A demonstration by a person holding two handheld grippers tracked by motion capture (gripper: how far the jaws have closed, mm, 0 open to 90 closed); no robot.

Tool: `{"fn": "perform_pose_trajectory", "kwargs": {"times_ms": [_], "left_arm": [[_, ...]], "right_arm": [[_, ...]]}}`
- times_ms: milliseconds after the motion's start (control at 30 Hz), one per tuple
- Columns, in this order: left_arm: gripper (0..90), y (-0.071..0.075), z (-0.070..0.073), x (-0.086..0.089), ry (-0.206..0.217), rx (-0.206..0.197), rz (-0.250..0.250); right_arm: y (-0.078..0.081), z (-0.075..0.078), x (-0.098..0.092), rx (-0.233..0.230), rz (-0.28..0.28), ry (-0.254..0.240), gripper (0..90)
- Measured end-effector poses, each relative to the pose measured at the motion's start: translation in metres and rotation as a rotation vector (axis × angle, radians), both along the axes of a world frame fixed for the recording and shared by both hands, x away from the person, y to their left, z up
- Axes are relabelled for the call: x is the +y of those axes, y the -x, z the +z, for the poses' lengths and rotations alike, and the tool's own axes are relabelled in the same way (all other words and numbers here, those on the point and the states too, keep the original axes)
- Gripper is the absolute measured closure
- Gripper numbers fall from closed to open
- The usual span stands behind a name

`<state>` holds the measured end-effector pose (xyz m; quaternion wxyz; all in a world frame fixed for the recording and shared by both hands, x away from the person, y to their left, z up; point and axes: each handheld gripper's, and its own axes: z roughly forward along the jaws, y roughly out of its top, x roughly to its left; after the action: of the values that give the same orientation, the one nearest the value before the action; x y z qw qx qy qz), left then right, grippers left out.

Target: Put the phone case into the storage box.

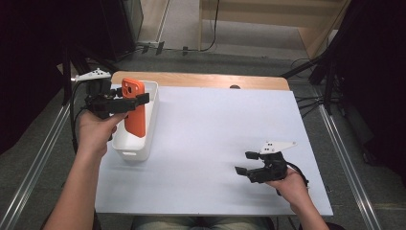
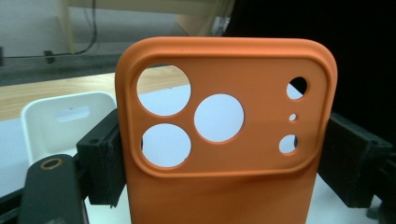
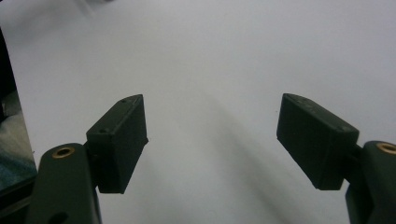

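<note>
An orange phone case (image 1: 133,113) with round camera cut-outs stands upright above the white bin (image 1: 147,134) at the table's left side. My left gripper (image 1: 130,101) is shut on the case, one jaw on each long edge. In the left gripper view the orange phone case (image 2: 224,154) has black pads (image 2: 103,161) pressing its sides, and the white bin (image 2: 65,121) lies behind it. My right gripper (image 1: 248,163) rests low over the white table (image 1: 210,143) at the front right, open with nothing between its jaws; its pads (image 3: 119,140) stand wide apart over the bare table surface (image 3: 215,70).
The bin's inside is partly hidden by the case. A strip of wooden tabletop (image 1: 201,79) runs along the far edge. Black stands and cables (image 1: 330,76) flank the table on the floor, and metal rails (image 1: 344,158) run along both sides.
</note>
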<state>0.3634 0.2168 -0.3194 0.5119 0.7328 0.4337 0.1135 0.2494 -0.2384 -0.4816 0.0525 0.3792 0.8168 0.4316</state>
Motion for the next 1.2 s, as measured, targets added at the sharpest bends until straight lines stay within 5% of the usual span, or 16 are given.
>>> {"fn": "perform_pose_trajectory", "kwargs": {"times_ms": [667,1200], "left_arm": [[15.3,-0.033,0.005,-0.012,-0.001,-0.021,0.106],[15.3,-0.063,0.014,-0.02,-0.066,-0.064,0.17]], "right_arm": [[-0.001,0.001,0.0,-0.003,-0.004,-0.007,23.3],[-0.001,0.001,0.002,-0.005,0.014,-0.007,23.4]]}}
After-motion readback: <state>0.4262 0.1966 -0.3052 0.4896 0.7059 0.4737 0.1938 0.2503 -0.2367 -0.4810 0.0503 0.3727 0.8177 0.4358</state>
